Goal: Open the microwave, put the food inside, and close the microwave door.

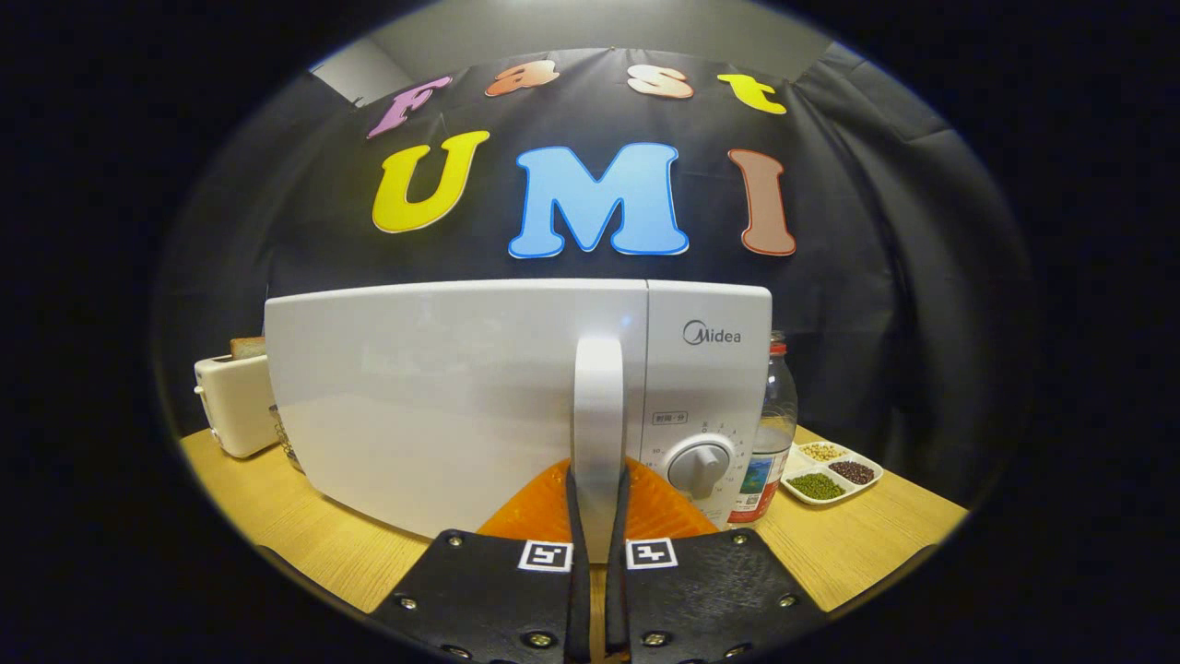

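The microwave's upright door handle (598,433) is clasped between the two fingers, one pressed to each side of its lower part; the gripper (598,516) is thus clenched on the handle, a hold that suits pulling the door on its hinge; the door (442,397) is seen lying flush with the microwave (710,323), so it is judged to be shut and the opening step only begun. Just beyond the fingers to the right, the control panel with its dial (701,466) is set in the same front face. The food to be put inside cannot be told with certainty from what is shown. Further right of the fingers, a clear bottle (774,415) is stood close beside the microwave's side, and past it a divided dish (830,472) of beans and grains is laid on the wooden table (857,544), well clear of the door's likely swing. Far to the left of the fingers, a toaster (235,401) holding bread is partly hidden behind the microwave's corner.
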